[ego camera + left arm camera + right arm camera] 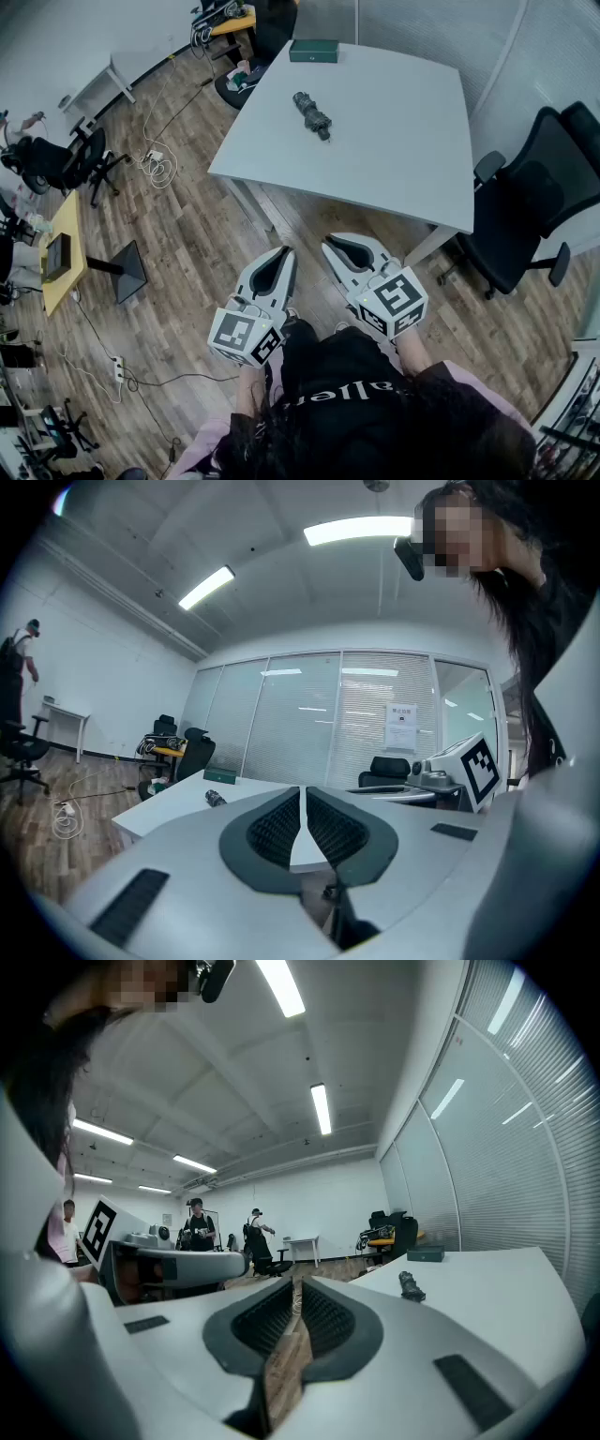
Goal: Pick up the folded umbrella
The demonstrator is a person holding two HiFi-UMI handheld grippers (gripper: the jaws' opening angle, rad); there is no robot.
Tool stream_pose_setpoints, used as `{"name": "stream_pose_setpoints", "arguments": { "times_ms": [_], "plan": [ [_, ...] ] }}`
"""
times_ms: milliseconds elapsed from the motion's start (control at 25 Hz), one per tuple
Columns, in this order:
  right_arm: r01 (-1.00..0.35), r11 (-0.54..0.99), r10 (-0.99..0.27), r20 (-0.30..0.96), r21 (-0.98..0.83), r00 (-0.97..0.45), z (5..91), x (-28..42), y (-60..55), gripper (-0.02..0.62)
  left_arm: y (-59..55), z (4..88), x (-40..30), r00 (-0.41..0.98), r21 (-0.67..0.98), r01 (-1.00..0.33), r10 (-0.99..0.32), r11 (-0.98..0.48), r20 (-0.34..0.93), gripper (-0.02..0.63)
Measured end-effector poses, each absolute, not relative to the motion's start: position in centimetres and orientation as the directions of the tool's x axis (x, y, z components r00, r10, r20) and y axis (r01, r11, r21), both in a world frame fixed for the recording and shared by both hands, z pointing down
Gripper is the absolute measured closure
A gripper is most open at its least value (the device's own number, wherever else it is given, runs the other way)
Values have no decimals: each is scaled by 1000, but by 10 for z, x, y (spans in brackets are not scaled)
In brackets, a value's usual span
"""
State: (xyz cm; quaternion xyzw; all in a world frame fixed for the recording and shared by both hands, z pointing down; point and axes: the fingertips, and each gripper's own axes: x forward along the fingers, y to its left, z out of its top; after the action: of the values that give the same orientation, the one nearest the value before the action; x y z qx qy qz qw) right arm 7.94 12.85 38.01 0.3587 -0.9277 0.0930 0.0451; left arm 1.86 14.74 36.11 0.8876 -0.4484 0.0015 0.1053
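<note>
On the surface (403, 150) the folded umbrella (312, 115), box (313, 51) behind it at the far edge, chair (527, 211) right of the surface, left claw (284, 252) and right claw (331, 243) side by side before the near edge
</note>
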Motion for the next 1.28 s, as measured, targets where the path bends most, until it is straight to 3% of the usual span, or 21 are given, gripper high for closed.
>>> {"name": "stream_pose_setpoints", "arguments": {
  "times_ms": [1280],
  "plan": [
    [-629,750,-618,123,-205,-776,389,74,98,552,116,378,27,610,216,-787,-780,-577,140,572]
  ]
}}
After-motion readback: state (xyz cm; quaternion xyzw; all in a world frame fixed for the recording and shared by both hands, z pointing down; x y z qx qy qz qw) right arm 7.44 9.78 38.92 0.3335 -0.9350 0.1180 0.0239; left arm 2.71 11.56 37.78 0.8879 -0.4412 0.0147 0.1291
